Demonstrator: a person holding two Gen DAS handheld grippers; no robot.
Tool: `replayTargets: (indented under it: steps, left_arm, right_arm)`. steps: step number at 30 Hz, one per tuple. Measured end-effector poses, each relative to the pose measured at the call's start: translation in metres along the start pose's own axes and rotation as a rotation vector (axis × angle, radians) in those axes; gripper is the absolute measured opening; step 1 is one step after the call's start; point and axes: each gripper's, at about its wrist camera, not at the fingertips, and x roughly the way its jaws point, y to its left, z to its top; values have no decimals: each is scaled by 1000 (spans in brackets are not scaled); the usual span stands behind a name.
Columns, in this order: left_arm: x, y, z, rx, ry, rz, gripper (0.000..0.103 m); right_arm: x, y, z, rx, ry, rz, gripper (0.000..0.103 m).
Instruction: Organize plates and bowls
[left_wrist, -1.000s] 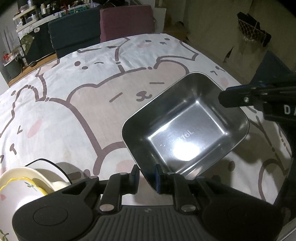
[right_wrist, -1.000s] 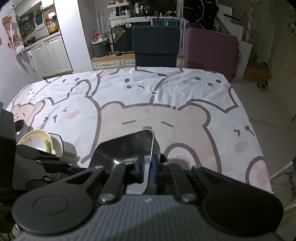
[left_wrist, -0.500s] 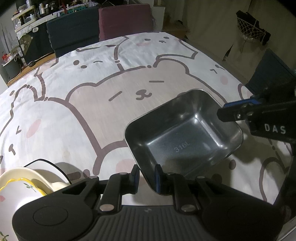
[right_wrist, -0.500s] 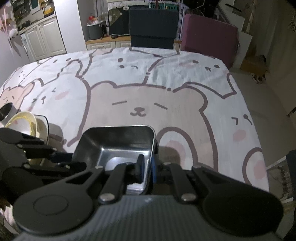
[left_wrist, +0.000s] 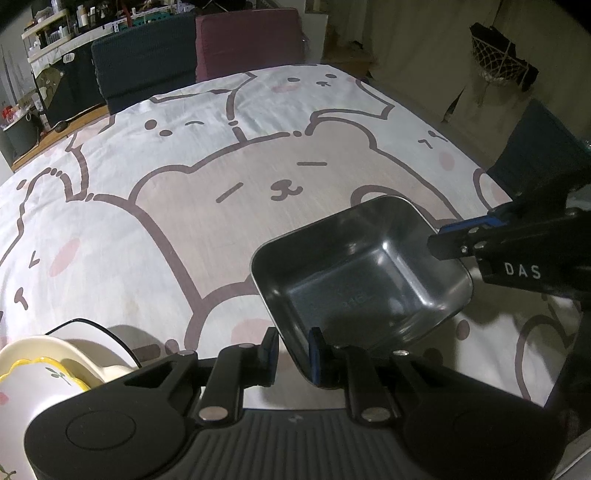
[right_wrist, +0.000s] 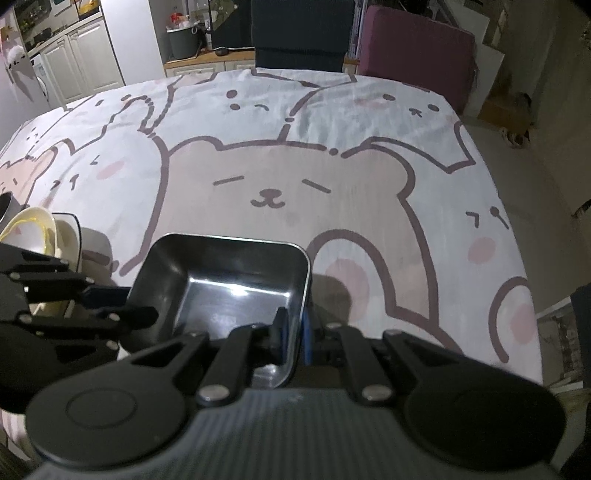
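Pinching opposite walls of the rectangular stainless steel tray (left_wrist: 364, 284), your left gripper (left_wrist: 292, 349) and right gripper (right_wrist: 293, 334) both have a rim clamped between their pads, low over the bear-print tablecloth (left_wrist: 184, 192). Cream ceramic bowls with yellow rims (left_wrist: 40, 369) are stacked just left; the tray's empty.

Home dining area: bear-print tablecloth (right_wrist: 295, 184), white kitchen cabinets (right_wrist: 85, 62) behind (cluttered shelves (left_wrist: 55, 22) too).

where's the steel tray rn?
The square steel tray sits low and right of centre in the left wrist view, over the bear-print tablecloth, pinched on opposite rims by the left gripper and right gripper.
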Motion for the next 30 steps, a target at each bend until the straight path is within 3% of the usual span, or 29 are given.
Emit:
replayTargets:
  steps: [30]
  left_arm:
    - [-6,9,-3,-18,12,-53,19]
  right_arm:
    - [16,-12,0,69,81,24,11]
